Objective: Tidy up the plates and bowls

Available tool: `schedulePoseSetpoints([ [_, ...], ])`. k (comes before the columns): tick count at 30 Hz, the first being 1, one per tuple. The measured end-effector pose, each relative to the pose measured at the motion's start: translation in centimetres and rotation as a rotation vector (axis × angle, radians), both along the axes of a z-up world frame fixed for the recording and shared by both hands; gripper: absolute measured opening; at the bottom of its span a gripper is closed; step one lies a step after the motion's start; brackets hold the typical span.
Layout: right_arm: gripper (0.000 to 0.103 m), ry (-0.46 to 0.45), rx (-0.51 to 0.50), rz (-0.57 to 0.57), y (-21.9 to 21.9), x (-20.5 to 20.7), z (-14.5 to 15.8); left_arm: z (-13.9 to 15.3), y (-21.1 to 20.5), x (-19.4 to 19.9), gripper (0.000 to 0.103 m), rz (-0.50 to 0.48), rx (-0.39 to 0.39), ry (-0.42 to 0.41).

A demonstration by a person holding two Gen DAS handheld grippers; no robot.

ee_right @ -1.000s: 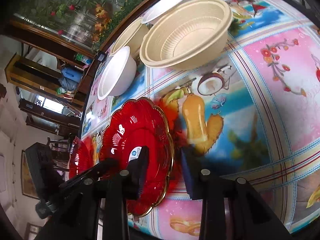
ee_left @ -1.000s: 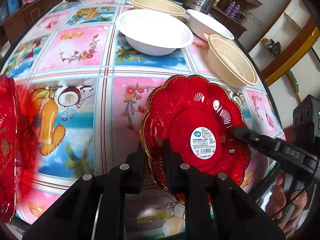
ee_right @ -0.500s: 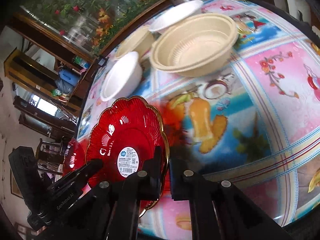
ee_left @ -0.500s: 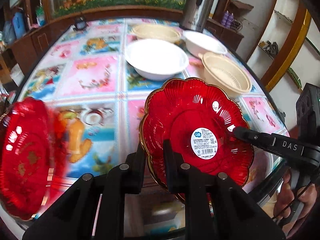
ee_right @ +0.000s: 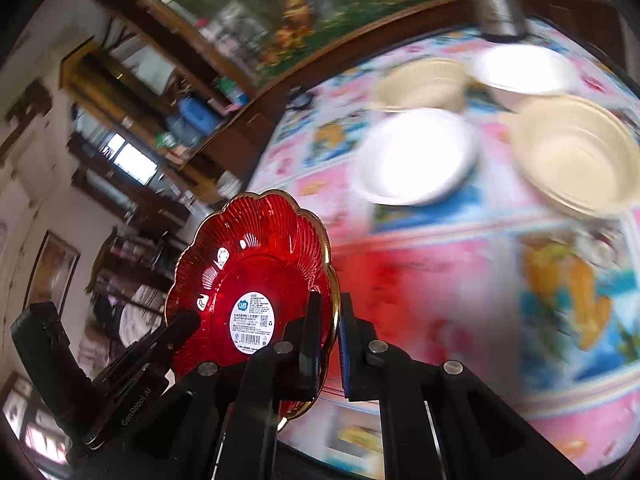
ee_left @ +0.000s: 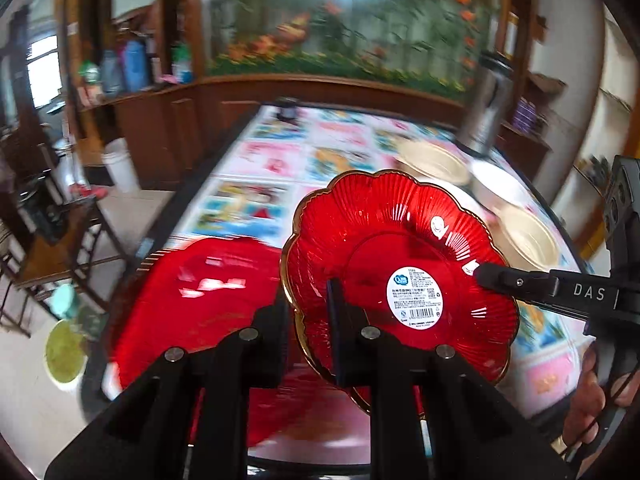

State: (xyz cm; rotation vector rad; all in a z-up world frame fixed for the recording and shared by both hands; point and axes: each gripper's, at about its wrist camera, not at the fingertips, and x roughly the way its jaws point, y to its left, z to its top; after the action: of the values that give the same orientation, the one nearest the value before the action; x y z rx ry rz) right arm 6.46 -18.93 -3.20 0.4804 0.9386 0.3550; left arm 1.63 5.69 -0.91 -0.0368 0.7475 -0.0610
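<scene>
A red scalloped plate with a gold rim and a white label is held in the air above the table, gripped at opposite rims. My left gripper is shut on its left rim. My right gripper is shut on its right rim; the plate shows there tilted on edge. The right gripper's finger shows in the left wrist view. A second red plate, blurred, lies on the table below and to the left.
A white bowl and a beige bowl stand on the patterned tablecloth, with another beige bowl and white bowl behind. A steel flask stands at the far edge. Chairs stand left of the table.
Both grippers have lifted the red plate higher and carried it left, over the second red plate. The right gripper closed on the plate's rim.
</scene>
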Motion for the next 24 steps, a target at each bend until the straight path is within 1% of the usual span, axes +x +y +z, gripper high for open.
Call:
schedulePoseSetpoints([
  [3,0.007,-0.013,-0.014,0.060,3.7,1.2,0.7,0.1,3.1,0.0,0.015,0.074,0.001,-0.017],
  [7,0.007,-0.016,-0.034,0.128,8.3,2.2,0.9,-0.4,6.5,-0.1,0.015,0.148,-0.001,-0.024],
  [11,0.008,-0.012,-0.058,0.178,12.1,2.6,0.7,-1.1,8.5,0.0,0.015,0.191,0.003,-0.022],
  [14,0.008,-0.011,-0.088,0.193,13.8,2.6,0.3,-1.8,9.5,0.1,0.015,0.212,0.005,-0.011],
  [19,0.009,0.015,-0.119,0.213,16.0,2.8,-0.8,-2.8,10.7,-0.1,0.014,0.226,0.010,0.000],
  [24,0.009,0.028,-0.129,0.216,16.9,3.0,-1.3,-3.0,10.8,-0.2,0.015,0.228,0.025,-0.005],
])
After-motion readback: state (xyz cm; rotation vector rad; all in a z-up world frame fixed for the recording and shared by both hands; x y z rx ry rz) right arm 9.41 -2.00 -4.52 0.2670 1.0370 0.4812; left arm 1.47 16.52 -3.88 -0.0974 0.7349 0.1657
